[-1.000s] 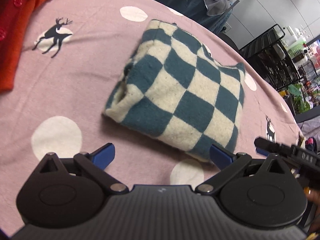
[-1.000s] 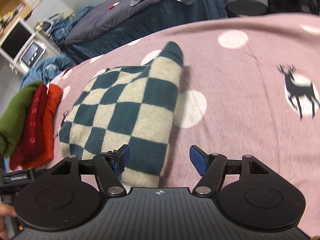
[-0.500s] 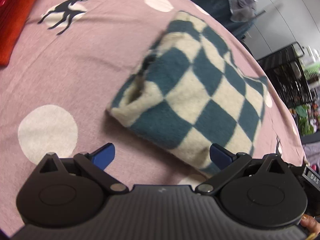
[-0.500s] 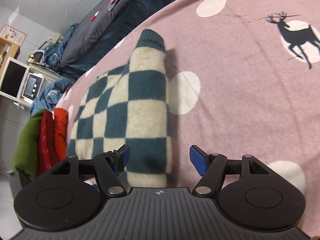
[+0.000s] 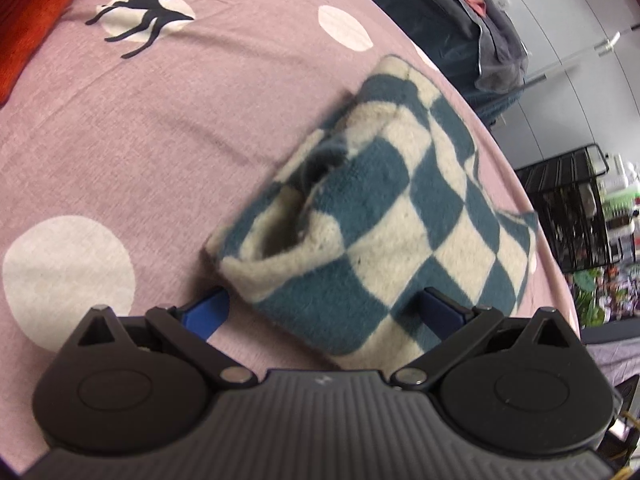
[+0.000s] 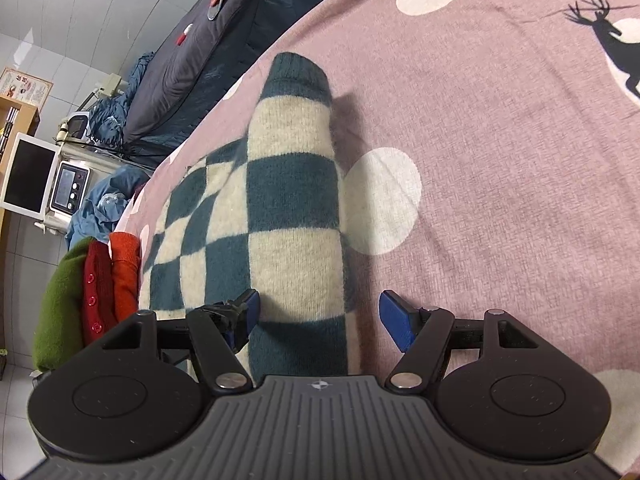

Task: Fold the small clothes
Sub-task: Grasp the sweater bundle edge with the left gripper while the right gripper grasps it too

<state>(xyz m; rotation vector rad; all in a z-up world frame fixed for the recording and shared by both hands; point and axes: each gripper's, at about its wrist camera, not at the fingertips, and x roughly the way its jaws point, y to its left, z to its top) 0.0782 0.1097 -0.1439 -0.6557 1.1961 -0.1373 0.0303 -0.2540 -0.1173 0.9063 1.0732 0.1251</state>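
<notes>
A folded teal-and-cream checkered sweater (image 5: 392,216) lies on the pink spotted bedsheet (image 5: 120,128). My left gripper (image 5: 324,312) is open, its blue fingertips on either side of the sweater's near folded edge. In the right wrist view the same sweater (image 6: 288,208) stretches away from me, a teal cuff at its far end. My right gripper (image 6: 320,320) is open, with the sweater's near edge between its fingertips.
A stack of folded clothes, green, red and orange (image 6: 96,280), sits at the sheet's left edge; the red-orange garment (image 5: 28,20) shows top left in the left wrist view. A dark blue bed (image 6: 224,40), a black wire rack (image 5: 572,208) and a monitor (image 6: 28,176) stand beyond.
Both grippers have moved in closer to the sweater; its near edges now lie between the open fingertips. The sweater looks slightly more bunched.
</notes>
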